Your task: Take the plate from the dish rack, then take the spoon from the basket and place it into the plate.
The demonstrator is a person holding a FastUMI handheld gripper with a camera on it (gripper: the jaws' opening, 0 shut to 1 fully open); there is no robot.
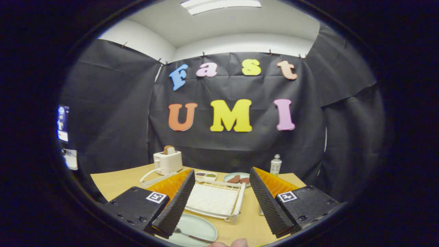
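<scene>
My gripper (221, 202) is spread wide with nothing in it; the plate (197, 229) already lies on the wooden table (113, 183) just before the white dish rack (214, 200), and the spoon (192, 236) rests in it, so I judge the job done. Beyond the rack stand a toaster (167, 161), a small dish of food (237, 178) and a bottle (275, 164) against the black cloth wall.

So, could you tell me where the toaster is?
The toaster stands on the table's far side, beyond the open gripper, behind the white rack.

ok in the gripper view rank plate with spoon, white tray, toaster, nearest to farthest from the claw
1. Plate with spoon: just ahead of the open claw, low between its fingers.
2. White tray: beyond the plate, mid-table.
3. Toaster: farthest, at the table's back by the wall.
</scene>
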